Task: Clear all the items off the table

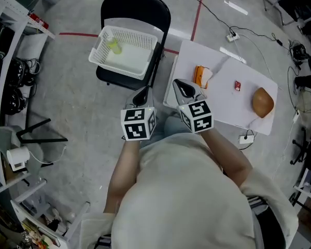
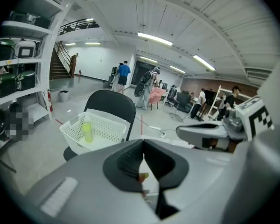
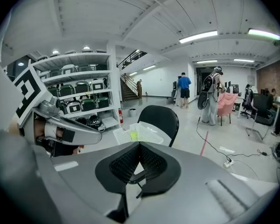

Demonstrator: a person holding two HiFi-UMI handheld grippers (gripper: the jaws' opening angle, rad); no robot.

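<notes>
Left gripper (image 1: 141, 94) and right gripper (image 1: 182, 87): both jaws closed tight and empty. The right is over the near-left corner of the white rectangular table (image 1: 228, 105), the left just off it. Orange-and-white packet (image 1: 201, 77) by table's left edge, small red item (image 1: 237, 86) mid-table, brown rounded lump (image 1: 263, 102) by right edge. Yellow-green bottle (image 1: 114, 46) in white plastic mesh basket (image 1: 140, 38) on black folding chair (image 1: 137, 7).

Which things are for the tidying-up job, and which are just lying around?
For the job: white table with an orange-and-white packet, a small red thing and a brown round lump; white basket on the black chair, holding a yellow-green bottle; left gripper and right gripper, both shut, empty.

Just lying about: power strip on the floor, storage shelves.
</notes>
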